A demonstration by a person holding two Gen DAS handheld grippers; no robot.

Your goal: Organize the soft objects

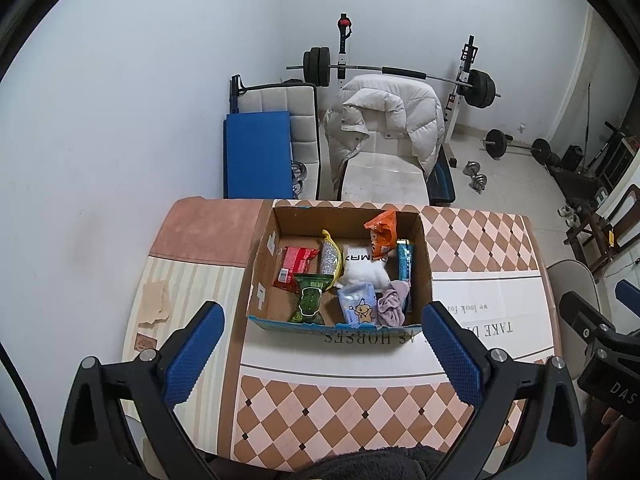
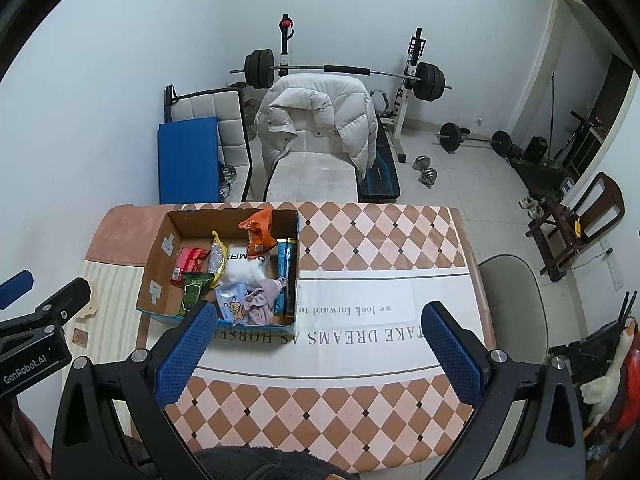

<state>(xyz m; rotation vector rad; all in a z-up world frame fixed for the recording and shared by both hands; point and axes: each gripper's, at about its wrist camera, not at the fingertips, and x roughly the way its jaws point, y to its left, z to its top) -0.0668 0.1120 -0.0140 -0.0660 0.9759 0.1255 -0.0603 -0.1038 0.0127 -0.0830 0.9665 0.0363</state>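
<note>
Looking down both wrist views, I see my left gripper (image 1: 322, 350) and right gripper (image 2: 318, 350) both spread wide with nothing between the blue pads, hovering over the checked brown-and-pink tablecloth (image 2: 360, 240). The open brown cardboard box (image 1: 425, 256) sits centre frame in the left view, left of centre in the right. Inside lie a white sock bundle (image 1: 366, 270), a mauve crumpled cloth (image 1: 392, 304), an orange snack packet (image 1: 382, 232), a red packet (image 1: 294, 266) and a green packet (image 1: 310, 298). Behind the table stand a white padded chair draped with a puffy cream jacket (image 1: 384, 120) and a barbell rack (image 1: 400, 72).
</note>
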